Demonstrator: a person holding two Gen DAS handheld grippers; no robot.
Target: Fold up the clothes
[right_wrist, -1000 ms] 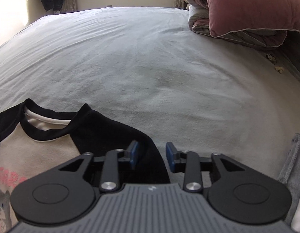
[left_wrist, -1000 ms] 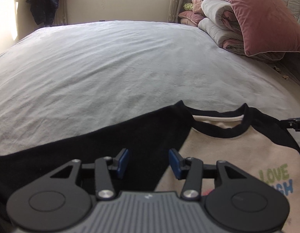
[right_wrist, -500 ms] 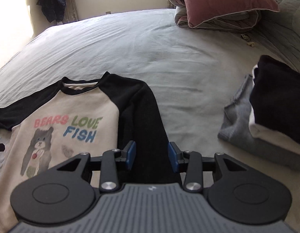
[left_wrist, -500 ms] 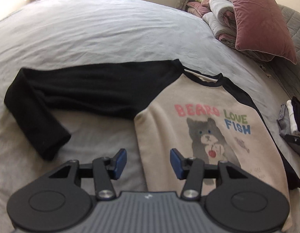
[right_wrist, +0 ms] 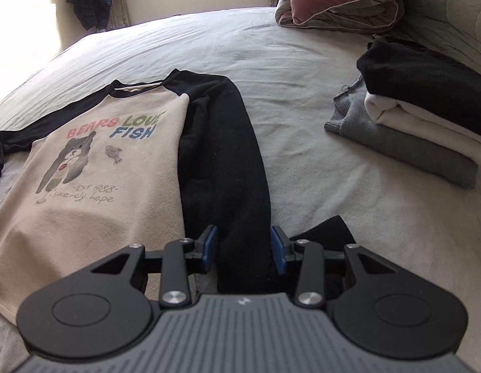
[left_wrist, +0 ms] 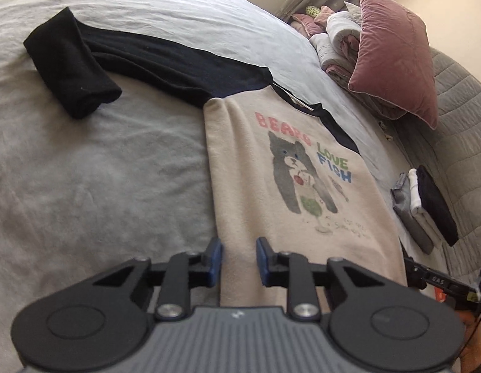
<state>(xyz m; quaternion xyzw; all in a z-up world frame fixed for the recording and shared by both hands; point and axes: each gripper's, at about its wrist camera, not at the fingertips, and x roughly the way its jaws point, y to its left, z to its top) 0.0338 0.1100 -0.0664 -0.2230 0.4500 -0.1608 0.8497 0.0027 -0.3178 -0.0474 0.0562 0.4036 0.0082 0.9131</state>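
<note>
A grey bed fills both views, with a pink pillow on rolled quilts at its far right. The shirt lies flat, print up, near the bed's near edge; its left sleeve stretches out and bends back at the cuff, its right sleeve runs down beside the body. A stack of folded clothes sits right of it. The left gripper is closing over the shirt's left hem edge, pads apart. The right gripper is closing around the right sleeve, pads not yet pressing.
</note>
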